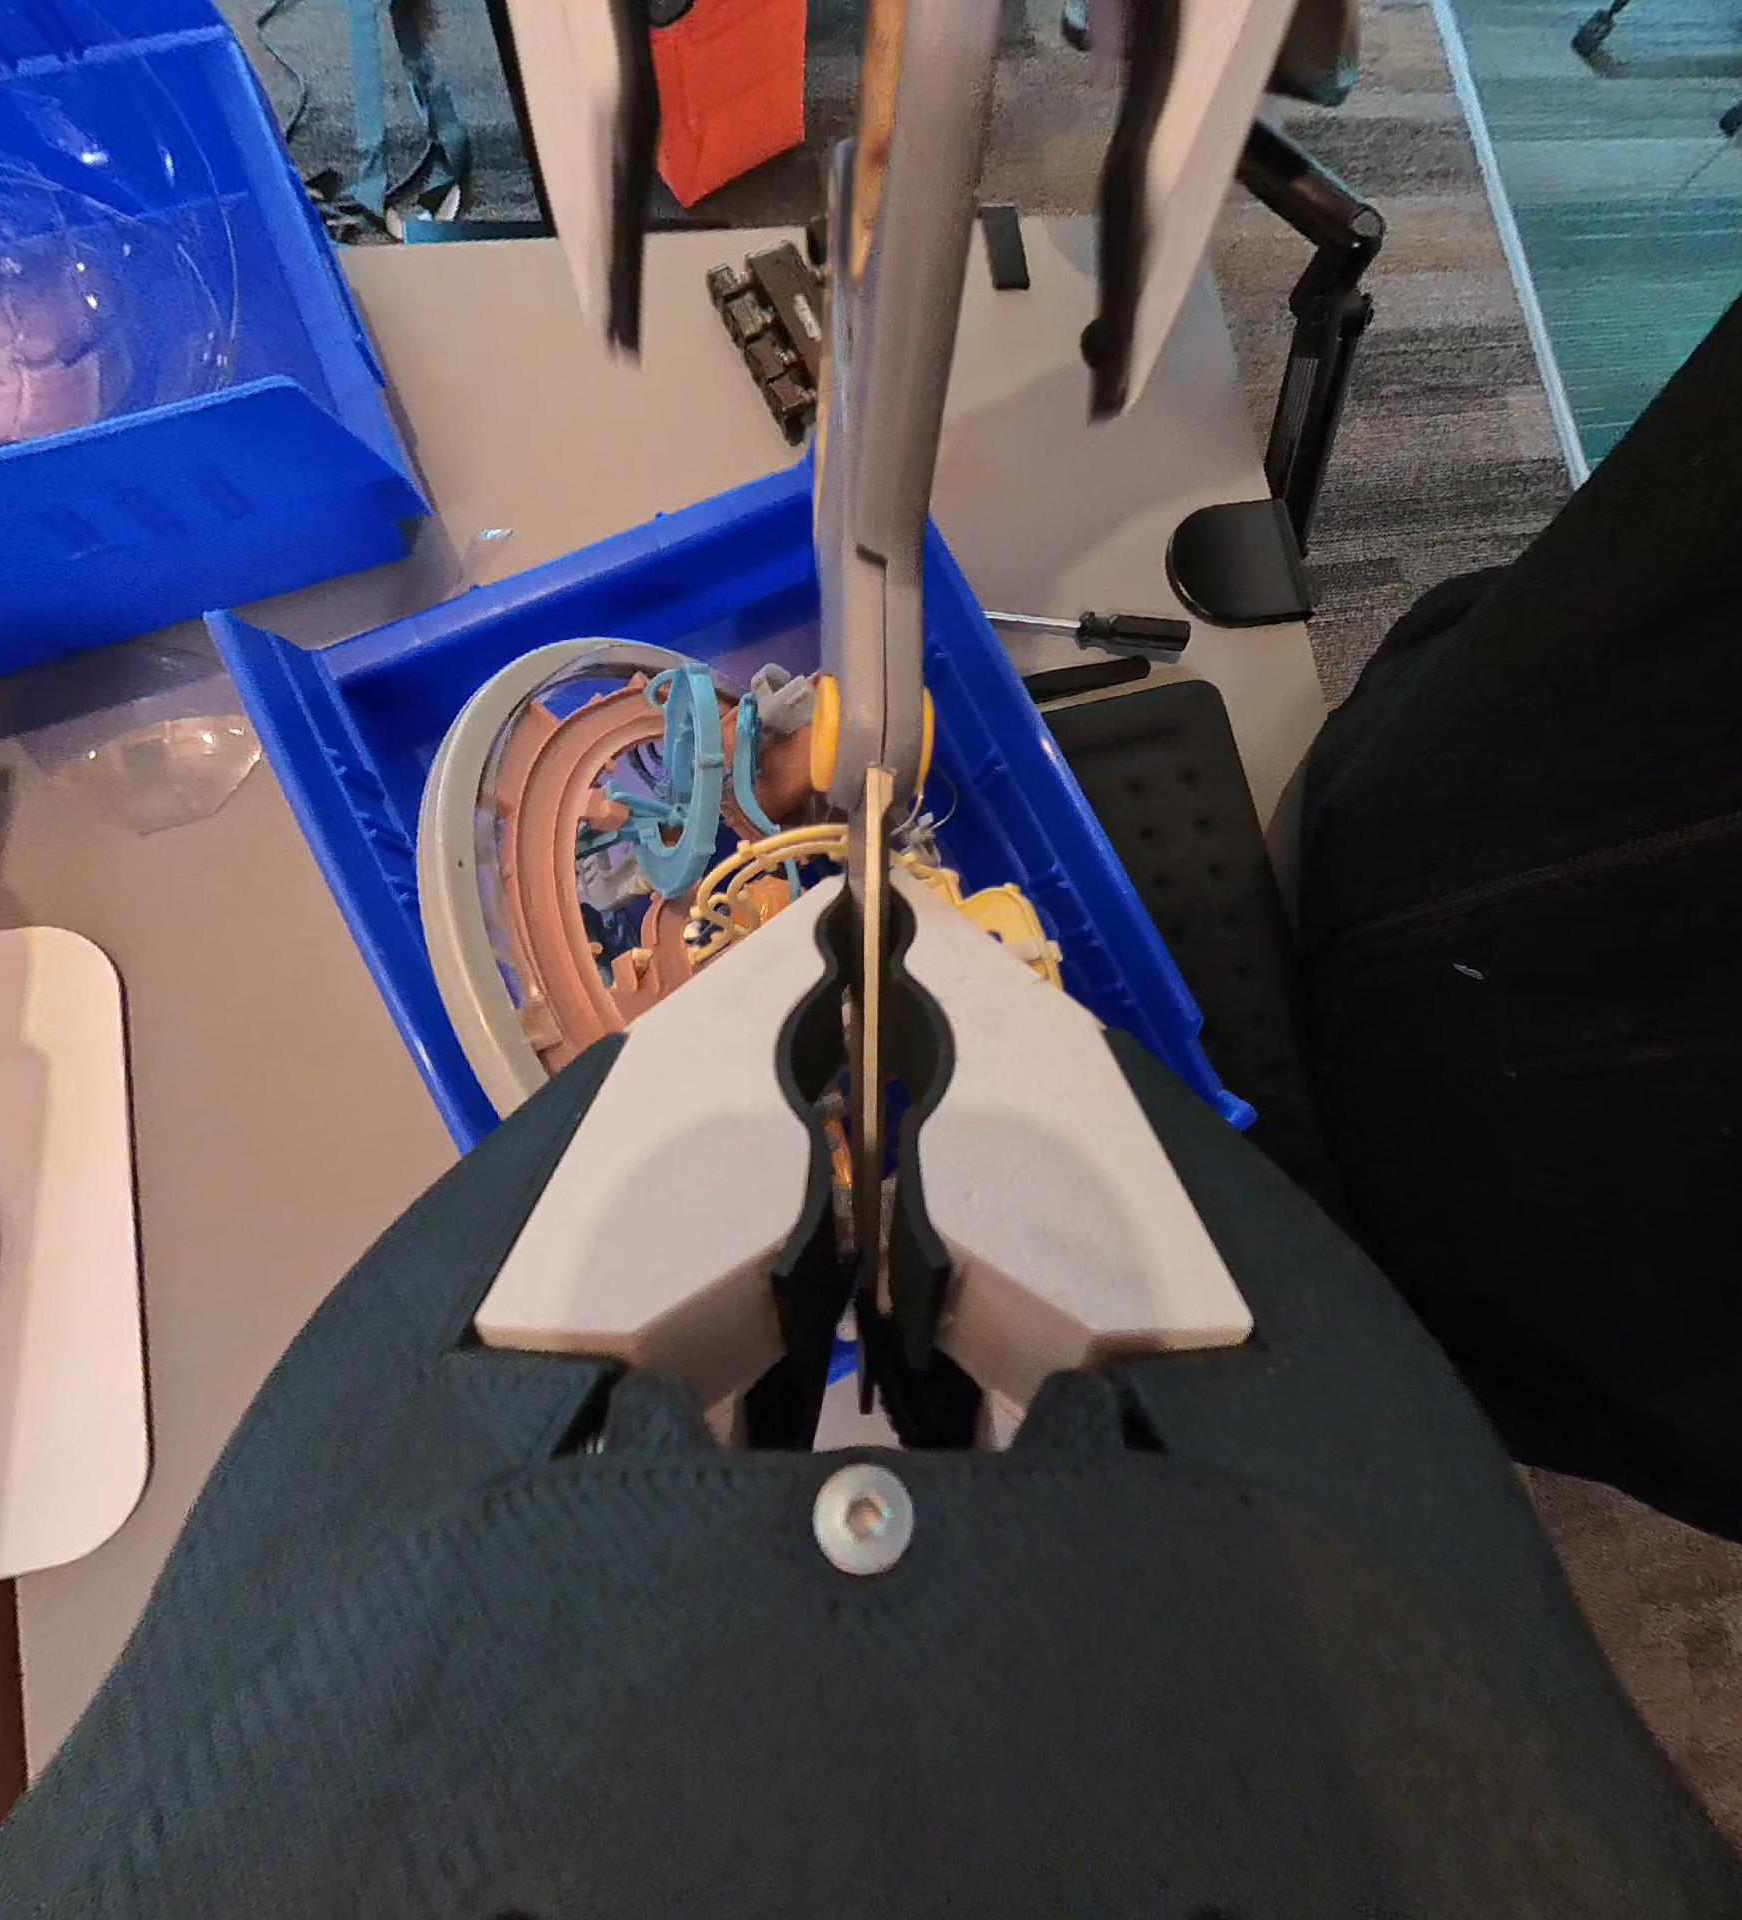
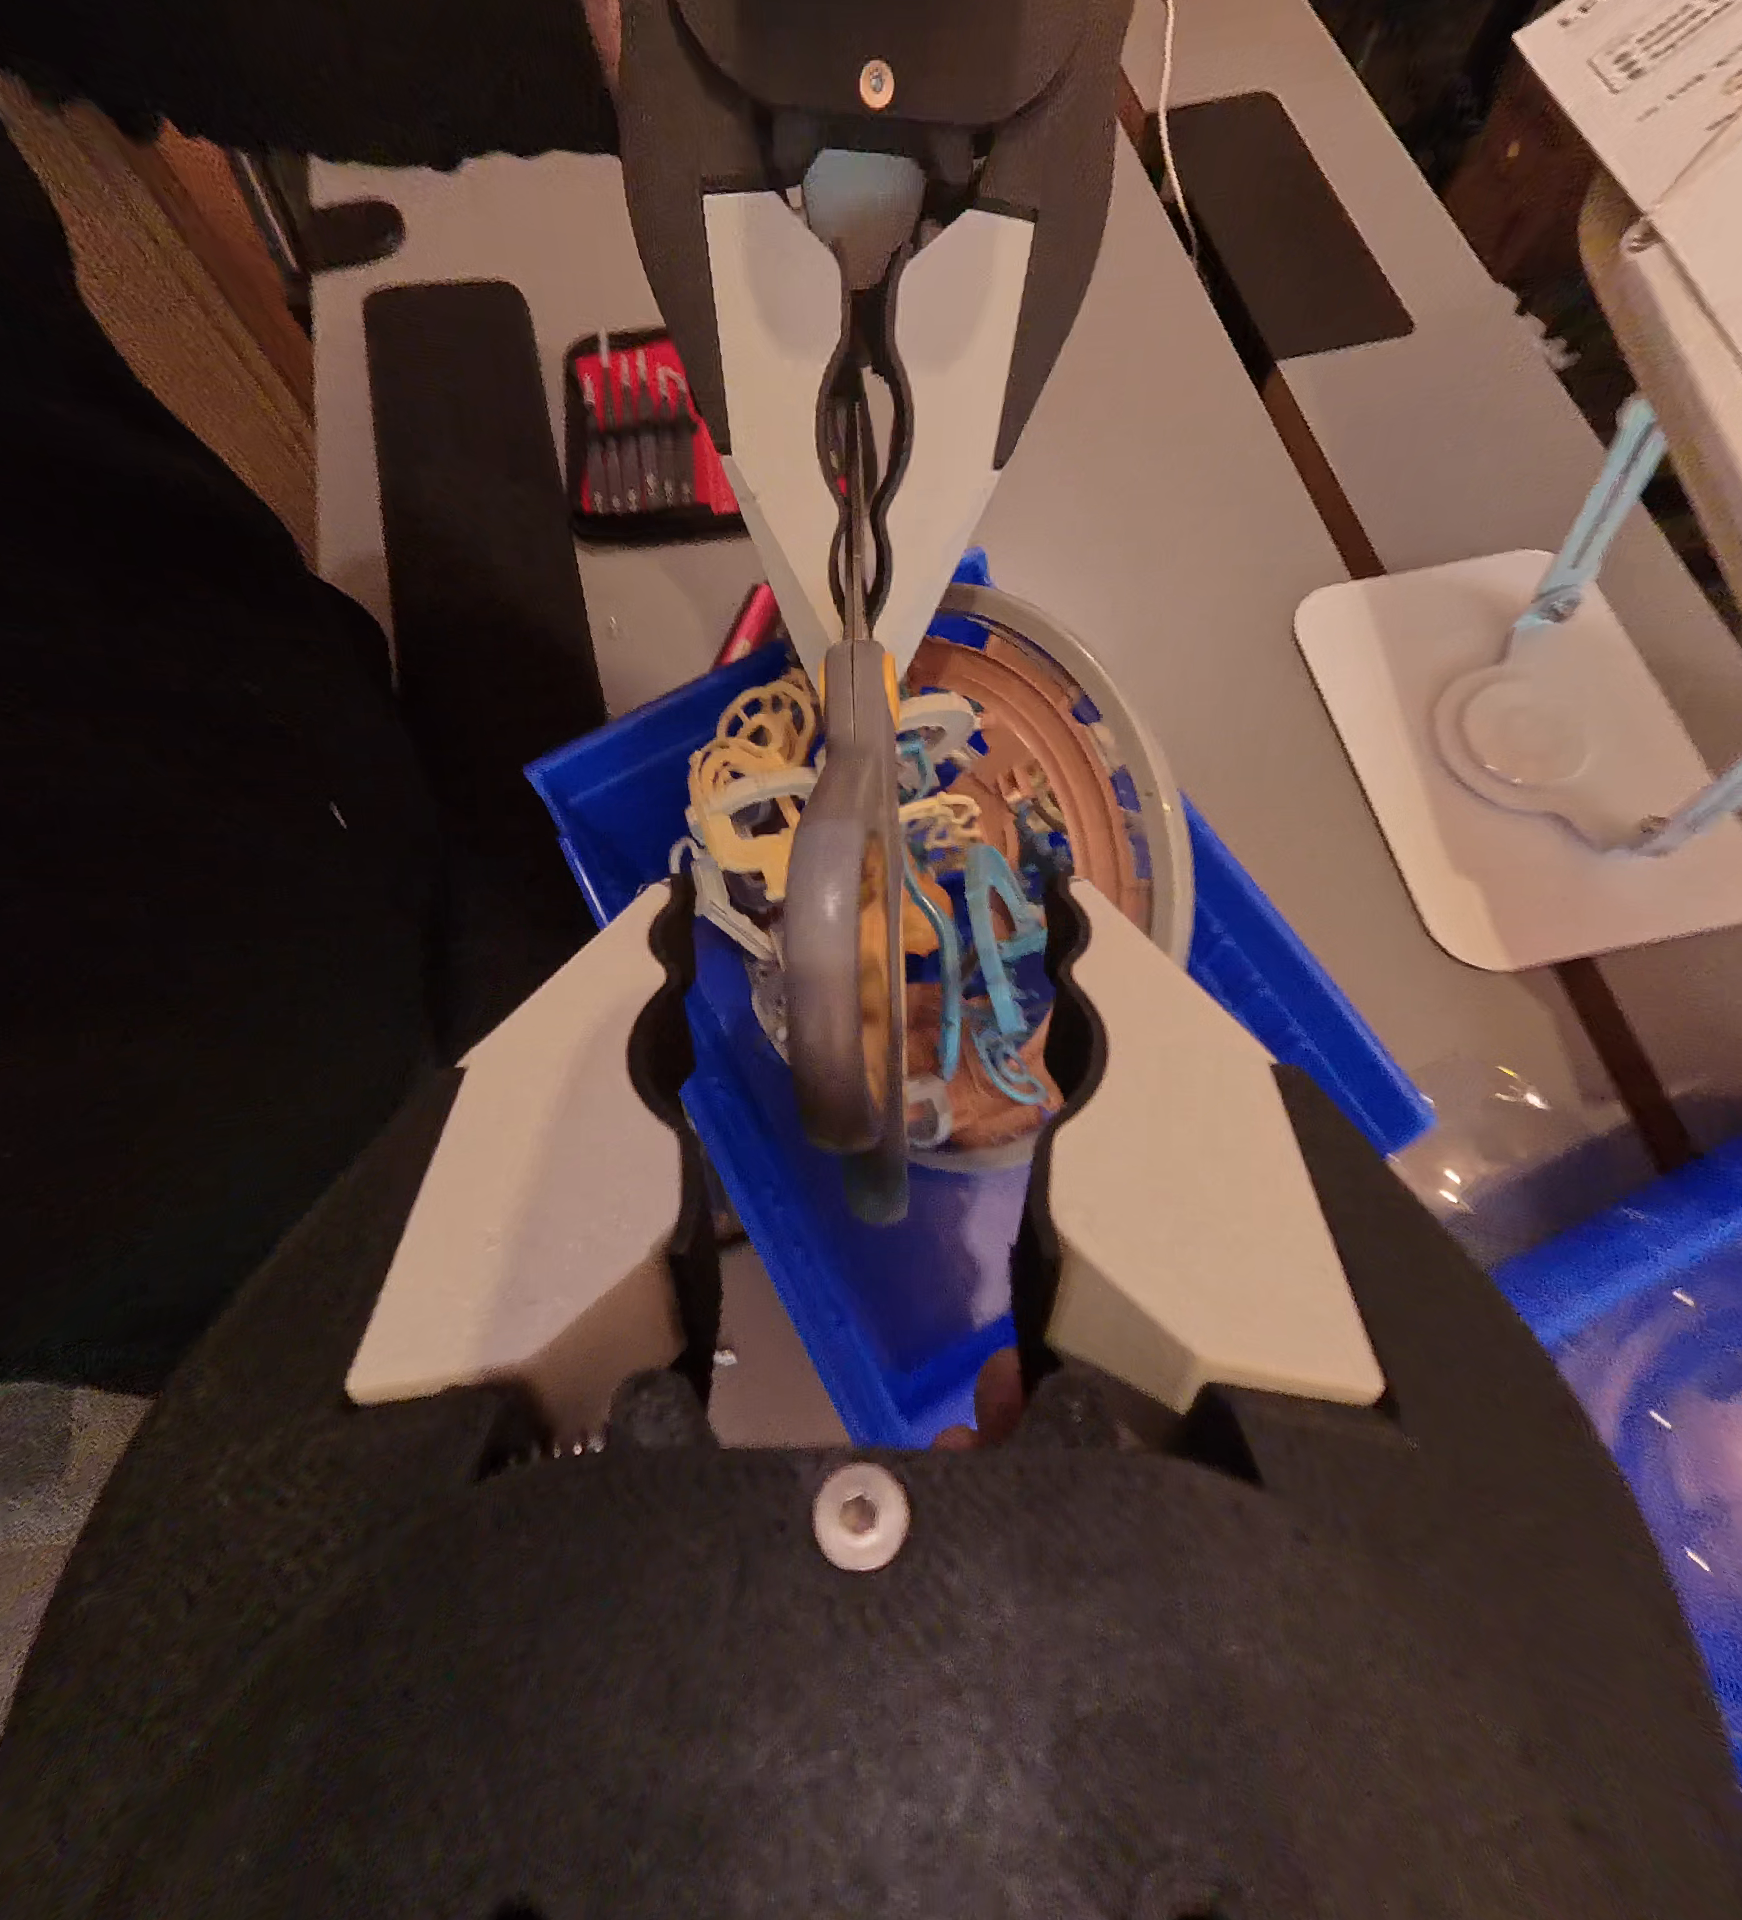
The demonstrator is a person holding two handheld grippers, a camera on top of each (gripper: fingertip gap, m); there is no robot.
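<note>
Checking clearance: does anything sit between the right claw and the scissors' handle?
Nothing visible. The right claw is open with the scissors handle between its jaws, apparently untouched. The left claw is shut on the blades, above the blue bin of plastic parts.

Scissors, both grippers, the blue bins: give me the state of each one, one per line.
Scissors: shut, held by the blades, handles in the air.
Left gripper: shut on the scissors' blades.
Right gripper: open, fingers either side of the scissors' handle, not gripping.
Small blue bin: open, holds coloured plastic parts.
Large blue bin: holds a clear dome.
</note>
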